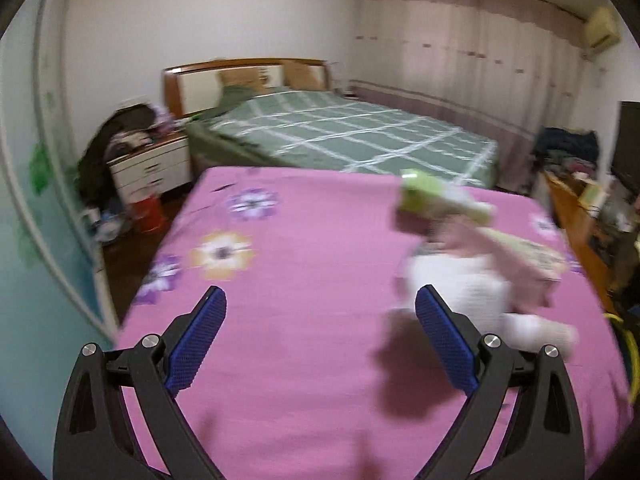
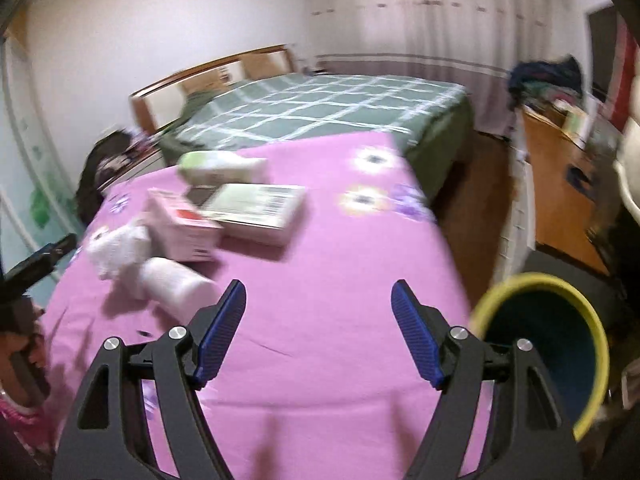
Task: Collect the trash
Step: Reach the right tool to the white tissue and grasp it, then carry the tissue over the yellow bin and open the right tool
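Trash (image 2: 192,220) untouched; L (image 1: 320,320) & R gripper (image 2: 318,316) wide, empty.

We are in a home bedroom: beyond the pink flowered tablecloth (image 1: 300,280) stands a green checked bed (image 1: 340,132), curtains (image 1: 460,52) behind it.

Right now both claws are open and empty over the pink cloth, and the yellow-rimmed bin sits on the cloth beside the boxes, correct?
Not quite. The yellow-rimmed bin stands off the pink cloth, past its right edge, as the right wrist view shows. The rest holds: left claw and right claw open and empty.
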Motion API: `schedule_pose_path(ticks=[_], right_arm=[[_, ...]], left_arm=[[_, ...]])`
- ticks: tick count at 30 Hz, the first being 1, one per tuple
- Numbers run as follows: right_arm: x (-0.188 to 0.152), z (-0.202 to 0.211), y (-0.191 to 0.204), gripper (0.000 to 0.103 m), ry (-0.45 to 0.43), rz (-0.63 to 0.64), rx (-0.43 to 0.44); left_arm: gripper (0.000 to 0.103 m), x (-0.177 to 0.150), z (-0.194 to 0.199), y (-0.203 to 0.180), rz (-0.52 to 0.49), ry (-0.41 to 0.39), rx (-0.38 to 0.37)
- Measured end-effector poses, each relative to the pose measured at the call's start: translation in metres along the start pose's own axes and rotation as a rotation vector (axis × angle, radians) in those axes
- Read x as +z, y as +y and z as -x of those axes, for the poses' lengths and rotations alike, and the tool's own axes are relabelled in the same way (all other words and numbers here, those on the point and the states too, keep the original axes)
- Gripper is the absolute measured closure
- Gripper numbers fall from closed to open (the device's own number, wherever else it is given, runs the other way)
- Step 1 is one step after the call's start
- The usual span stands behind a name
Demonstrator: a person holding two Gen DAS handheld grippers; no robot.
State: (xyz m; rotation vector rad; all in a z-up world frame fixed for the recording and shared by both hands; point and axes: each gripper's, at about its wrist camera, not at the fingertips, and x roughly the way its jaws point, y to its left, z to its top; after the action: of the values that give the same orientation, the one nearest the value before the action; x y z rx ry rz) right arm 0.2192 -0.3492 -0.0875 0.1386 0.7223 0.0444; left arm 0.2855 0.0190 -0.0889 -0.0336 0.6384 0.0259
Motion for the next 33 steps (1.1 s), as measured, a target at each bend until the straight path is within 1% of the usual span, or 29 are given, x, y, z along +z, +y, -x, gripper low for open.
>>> schedule_pose_path(ticks=[2,4,5,6,8,11,14,16,20,22,23,24,25,26,27,30,33], right_arm=[[0.010,-0.008,0.029,0.032,0.004,0.048,0.048],[0.019,-0.016,0.057,0.032,0.010,0.092,0.094],[0.021,-0.019,0.069,0.034,0.016,0.108,0.119],[0.024,-0.022,0.078,0.038,0.020,0.118,0.138],[0.029,-0.030,0.103,0.042,0.035,0.144,0.180],[0.033,-0.044,0.128,0.047,0.062,0.171,0.226],[0.039,-0.062,0.153,0.048,0.091,0.198,0.243],[0.042,-0.071,0.164,0.048,0.095,0.215,0.244],[0.041,-0.090,0.180,0.048,0.119,0.249,0.223],[0.038,-0.101,0.184,0.050,0.140,0.261,0.208],[0.037,-0.103,0.184,0.052,0.131,0.265,0.204],[0.036,-0.102,0.185,0.060,0.118,0.276,0.195],[0.037,-0.101,0.185,0.069,0.111,0.278,0.193],[0.037,-0.100,0.183,0.086,0.110,0.277,0.198],[0.037,-0.101,0.183,0.093,0.111,0.272,0.205],[0.039,-0.100,0.177,0.096,0.107,0.250,0.228],[0.044,-0.090,0.171,0.096,0.086,0.218,0.265]], left_arm=[[0.009,-0.005,-0.007,0.017,0.018,-0.003,0.046],[0.009,-0.008,-0.010,0.030,0.050,-0.001,0.063],[0.009,-0.010,-0.012,0.038,0.072,0.000,0.074],[0.009,-0.010,-0.013,0.042,0.082,0.001,0.081],[0.009,-0.010,-0.015,0.048,0.093,-0.002,0.106],[0.009,-0.011,-0.017,0.051,0.087,-0.007,0.150],[0.009,-0.012,-0.016,0.051,0.081,-0.004,0.179],[0.009,-0.013,-0.016,0.052,0.083,-0.001,0.184],[0.009,-0.013,-0.016,0.053,0.086,0.003,0.185],[0.009,-0.013,-0.015,0.053,0.085,0.003,0.185],[0.009,-0.013,-0.016,0.052,0.085,0.004,0.185],[0.009,-0.013,-0.015,0.052,0.086,0.005,0.185],[0.009,-0.013,-0.016,0.052,0.089,0.008,0.183],[0.009,-0.013,-0.016,0.052,0.090,0.009,0.181],[0.009,-0.013,-0.016,0.052,0.091,0.010,0.179],[0.009,-0.012,-0.016,0.051,0.091,0.011,0.177],[0.009,-0.012,-0.016,0.051,0.094,0.011,0.177]])
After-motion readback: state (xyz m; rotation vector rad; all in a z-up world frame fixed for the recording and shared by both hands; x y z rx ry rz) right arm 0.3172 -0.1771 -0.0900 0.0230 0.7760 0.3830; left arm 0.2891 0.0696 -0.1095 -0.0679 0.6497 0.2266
